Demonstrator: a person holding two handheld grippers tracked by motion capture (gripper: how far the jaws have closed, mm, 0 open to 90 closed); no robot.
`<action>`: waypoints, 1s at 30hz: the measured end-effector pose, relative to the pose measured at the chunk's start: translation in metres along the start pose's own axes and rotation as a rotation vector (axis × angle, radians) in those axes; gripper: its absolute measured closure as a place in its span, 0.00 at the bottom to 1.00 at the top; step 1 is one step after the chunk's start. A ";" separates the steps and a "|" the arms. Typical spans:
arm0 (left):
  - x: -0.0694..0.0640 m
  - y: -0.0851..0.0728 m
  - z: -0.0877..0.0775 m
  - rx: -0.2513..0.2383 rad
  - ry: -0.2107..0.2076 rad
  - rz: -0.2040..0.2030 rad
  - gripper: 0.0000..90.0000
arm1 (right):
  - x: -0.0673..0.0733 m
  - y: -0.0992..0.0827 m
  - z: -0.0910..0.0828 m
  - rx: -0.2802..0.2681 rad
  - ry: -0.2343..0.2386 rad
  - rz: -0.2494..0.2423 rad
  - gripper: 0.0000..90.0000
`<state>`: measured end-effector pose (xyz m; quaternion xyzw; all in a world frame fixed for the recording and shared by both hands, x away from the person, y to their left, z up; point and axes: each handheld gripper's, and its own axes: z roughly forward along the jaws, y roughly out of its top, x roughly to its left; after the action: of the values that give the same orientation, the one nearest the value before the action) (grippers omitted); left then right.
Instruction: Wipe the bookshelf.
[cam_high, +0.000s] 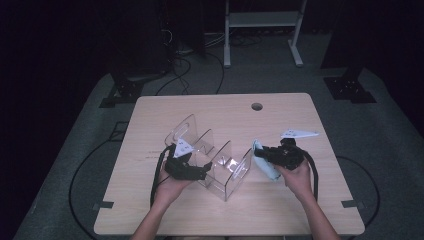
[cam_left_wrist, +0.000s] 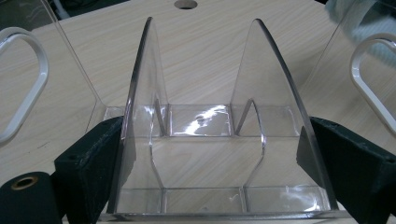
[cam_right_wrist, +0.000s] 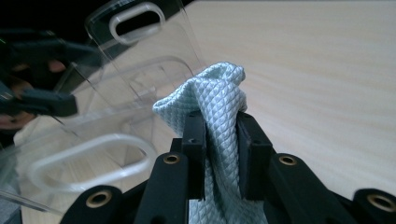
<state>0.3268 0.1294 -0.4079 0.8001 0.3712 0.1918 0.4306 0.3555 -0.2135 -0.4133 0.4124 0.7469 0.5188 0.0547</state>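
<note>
At the centre of the high view we see a clear acrylic rack (cam_high: 215, 160) standing on the light wooden table (cam_high: 280, 210), and the left gripper (cam_high: 202, 172), just left of centre, has its jaws clamped wide against the outer walls of the rack's near end, which the left gripper view shows pressed between the two black pads (cam_left_wrist: 98, 163). The right gripper (cam_high: 264, 154), right of centre, is clenched on a pale blue cloth (cam_high: 262, 162) just beside the rack's right end. In the right gripper view we see that quilted cloth (cam_right_wrist: 219, 102) bunched upright between the jaws at lower centre, with the rack (cam_right_wrist: 116, 112) at the left.
</note>
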 end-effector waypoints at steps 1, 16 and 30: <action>0.000 0.000 0.000 0.004 -0.001 0.002 0.09 | 0.002 0.004 -0.002 -0.001 -0.003 -0.011 0.84; -0.003 0.001 0.001 -0.004 0.002 0.003 0.09 | 0.055 0.025 -0.005 0.022 0.100 -0.135 0.84; -0.003 0.001 0.001 -0.002 0.007 0.002 0.09 | 0.106 0.008 0.002 0.071 0.169 -0.261 0.84</action>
<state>0.3258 0.1258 -0.4079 0.7992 0.3718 0.1952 0.4300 0.2914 -0.1395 -0.3706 0.2682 0.8141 0.5132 0.0442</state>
